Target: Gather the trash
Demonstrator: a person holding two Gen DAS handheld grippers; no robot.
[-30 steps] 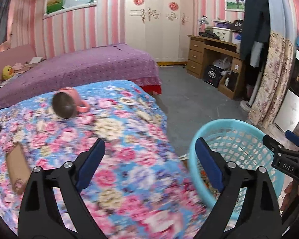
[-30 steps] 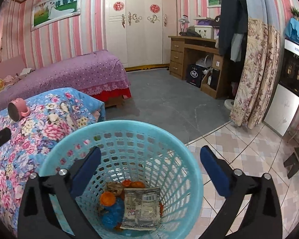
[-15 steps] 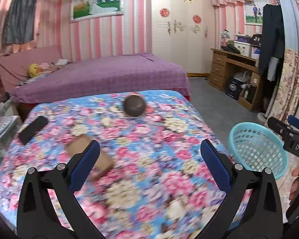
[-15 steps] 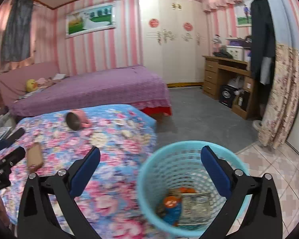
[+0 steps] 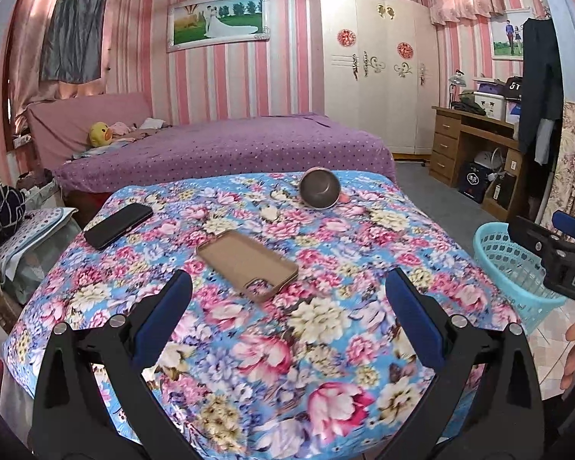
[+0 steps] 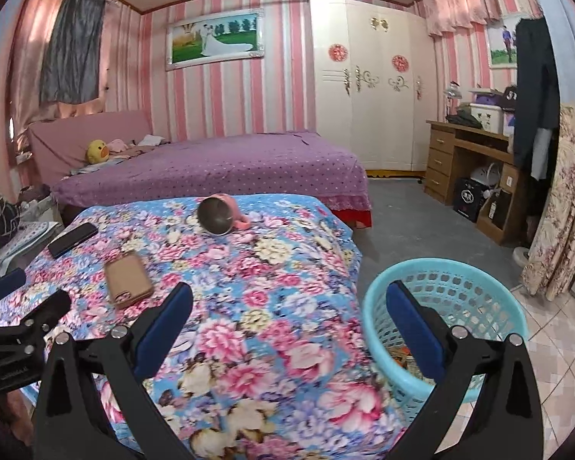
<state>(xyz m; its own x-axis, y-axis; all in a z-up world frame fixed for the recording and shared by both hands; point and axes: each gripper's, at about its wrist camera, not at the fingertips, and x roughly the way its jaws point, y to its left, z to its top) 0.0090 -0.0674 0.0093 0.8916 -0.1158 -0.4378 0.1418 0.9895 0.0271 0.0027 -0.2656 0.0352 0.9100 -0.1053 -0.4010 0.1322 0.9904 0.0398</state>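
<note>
Trash already sits low in the blue basket (image 6: 444,318) on the floor, just behind your right gripper's (image 6: 287,329) right finger, its items too hidden to name; both grippers stand released and empty. On the floral cover (image 5: 326,268), only a tan phone case (image 5: 249,264) lies ahead of your left gripper (image 5: 287,318), nearer its left finger, long axis running away leftward. A phone (image 5: 119,224) and tipped mug (image 5: 320,193) lie beyond; none reads plainly as trash.

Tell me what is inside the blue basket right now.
In the right wrist view, the blue basket shows only a sliver of orange and dark bits at its bottom. The right gripper finger and near wall cover the rest.
</note>
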